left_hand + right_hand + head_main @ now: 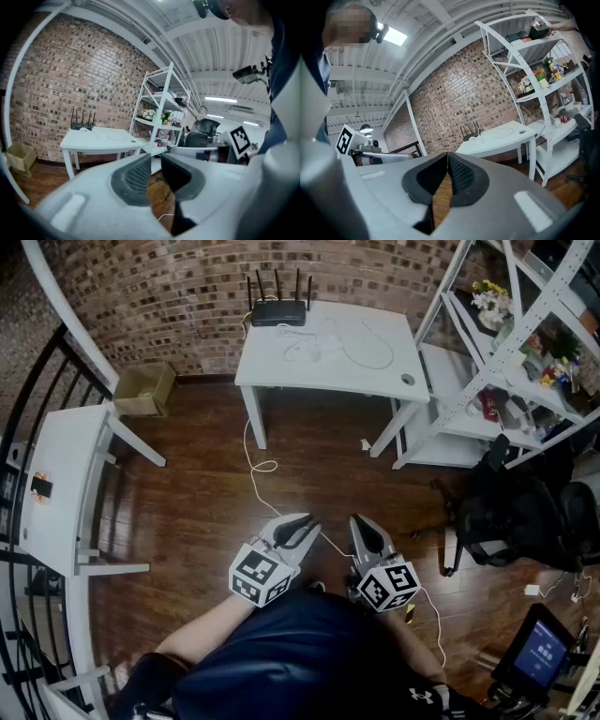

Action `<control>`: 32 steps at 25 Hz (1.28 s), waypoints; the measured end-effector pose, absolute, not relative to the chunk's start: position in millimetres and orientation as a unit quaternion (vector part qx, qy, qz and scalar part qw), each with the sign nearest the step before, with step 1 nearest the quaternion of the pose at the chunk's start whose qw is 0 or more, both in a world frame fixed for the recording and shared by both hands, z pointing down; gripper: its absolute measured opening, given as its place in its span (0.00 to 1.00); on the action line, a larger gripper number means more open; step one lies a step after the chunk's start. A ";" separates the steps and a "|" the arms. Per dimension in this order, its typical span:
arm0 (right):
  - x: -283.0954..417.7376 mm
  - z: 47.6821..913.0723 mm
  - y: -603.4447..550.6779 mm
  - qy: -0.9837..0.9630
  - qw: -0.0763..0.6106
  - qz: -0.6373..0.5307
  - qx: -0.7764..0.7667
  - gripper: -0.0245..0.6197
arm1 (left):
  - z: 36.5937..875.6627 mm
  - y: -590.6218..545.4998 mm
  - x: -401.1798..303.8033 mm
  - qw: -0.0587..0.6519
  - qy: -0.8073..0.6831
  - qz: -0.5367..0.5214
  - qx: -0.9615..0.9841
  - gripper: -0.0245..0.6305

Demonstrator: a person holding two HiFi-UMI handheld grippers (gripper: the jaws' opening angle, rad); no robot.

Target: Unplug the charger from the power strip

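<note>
L gripper [156,159]: jaws a slim gap apart, nothing between. R gripper [448,157]: jaws closed, tips touching, empty. The 2 grippers sit side by side near the person's chest, pointing fwd, about level, over a wood floor [187,512]. 1 white cord [255,470] snakes from between them to 1 white table [272,371] well ahead, w/ 1 router [278,311] & loose cords. Charger & strip: can't pick out. Brick wall [169,287] beyond; 1 shelf [487,343] ahead-right; 1 side table [56,474] far left.

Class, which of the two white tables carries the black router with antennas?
The white table against the brick wall: the black four-antenna router stands at its back edge. The white table at left, by the railing, has none.
</note>
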State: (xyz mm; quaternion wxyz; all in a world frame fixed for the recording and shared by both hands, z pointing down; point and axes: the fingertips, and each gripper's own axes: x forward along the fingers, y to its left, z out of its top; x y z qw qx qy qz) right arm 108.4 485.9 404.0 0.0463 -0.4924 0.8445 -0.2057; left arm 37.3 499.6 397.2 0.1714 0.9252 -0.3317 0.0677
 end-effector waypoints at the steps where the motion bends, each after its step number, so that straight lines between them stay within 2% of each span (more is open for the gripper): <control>1: 113.6 404.3 486.2 0.845 0.046 -0.205 -0.491 0.06 | 396.8 500.0 41.8 0.171 -0.335 0.067 0.924 0.14; 7: 139.4 406.2 478.5 0.850 0.050 -0.212 -0.480 0.06 | 394.4 497.9 66.4 0.170 -0.352 0.071 0.918 0.14; 16: 125.4 422.8 435.8 0.850 0.025 -0.221 -0.477 0.06 | 411.4 451.6 47.7 0.196 -0.368 0.061 0.907 0.14; 32: 32.7 429.2 276.0 0.826 -0.043 -0.216 -0.518 0.05 | 414.2 272.5 -52.4 0.218 -0.326 0.024 0.920 0.14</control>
